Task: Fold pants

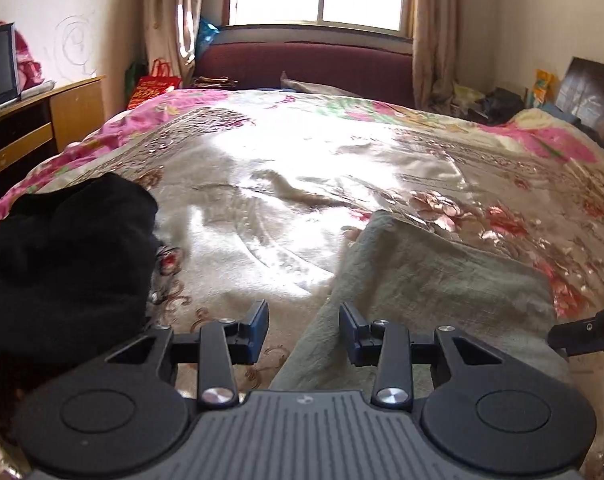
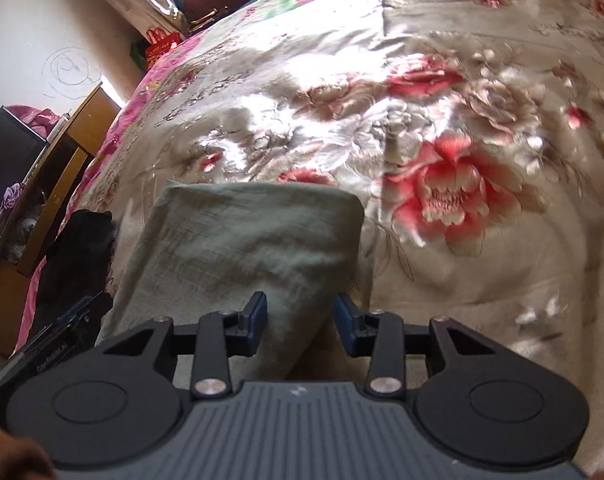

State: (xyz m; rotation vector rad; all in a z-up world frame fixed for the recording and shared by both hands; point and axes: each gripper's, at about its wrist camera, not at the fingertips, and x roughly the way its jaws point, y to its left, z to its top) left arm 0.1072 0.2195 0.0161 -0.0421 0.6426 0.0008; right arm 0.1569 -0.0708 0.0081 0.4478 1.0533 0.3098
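Observation:
The grey-green pants (image 1: 433,276) lie folded flat on the floral bedspread (image 1: 262,184); in the right wrist view they (image 2: 246,240) form a rough rectangle ahead of the fingers. My left gripper (image 1: 303,330) is open and empty, hovering over the pants' near left edge. My right gripper (image 2: 301,326) is open and empty over the pants' near right corner. The right gripper's tip shows at the right edge of the left wrist view (image 1: 589,330), and the left gripper shows at the lower left of the right wrist view (image 2: 58,340).
A black garment (image 1: 66,264) is heaped on the bed to the left of the pants, also in the right wrist view (image 2: 76,264). A wooden TV stand (image 1: 42,128) stands beside the bed on the left. A maroon sofa (image 1: 309,68) sits under the window.

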